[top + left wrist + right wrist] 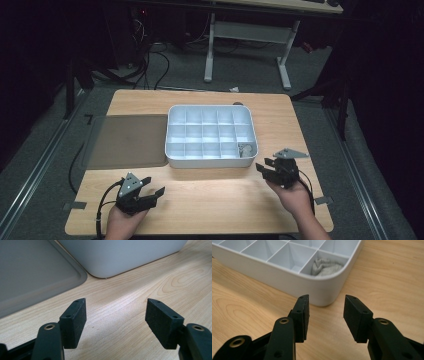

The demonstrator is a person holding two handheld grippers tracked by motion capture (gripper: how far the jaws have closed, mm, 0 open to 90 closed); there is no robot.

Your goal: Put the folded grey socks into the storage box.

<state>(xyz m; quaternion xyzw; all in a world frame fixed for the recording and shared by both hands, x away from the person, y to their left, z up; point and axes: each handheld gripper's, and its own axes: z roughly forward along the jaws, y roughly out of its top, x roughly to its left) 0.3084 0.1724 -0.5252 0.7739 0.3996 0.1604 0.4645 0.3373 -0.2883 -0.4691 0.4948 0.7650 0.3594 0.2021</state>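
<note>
Both grippers, left (150, 192) and right (266, 169), jaws spread, nothing held, near table's (210, 200) front edge. Rolled grey cloth (325, 266) sits in tray's (287, 281) front-right corner cell; I judge a careless reach could shove the tray.

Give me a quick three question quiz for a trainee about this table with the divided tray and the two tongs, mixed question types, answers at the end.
1. True or false: the crumpled grey cloth lies in a corner compartment of the white plastic divided tray.
2. Which lies beside the tray on the light wooden table: A) a flat grey mat, B) a red bowl, C) a glass jar?
3. Fill in: the right tongs stand ____ with nothing between the jaws.

Key: 1 true; 2 A; 3 open.
</note>
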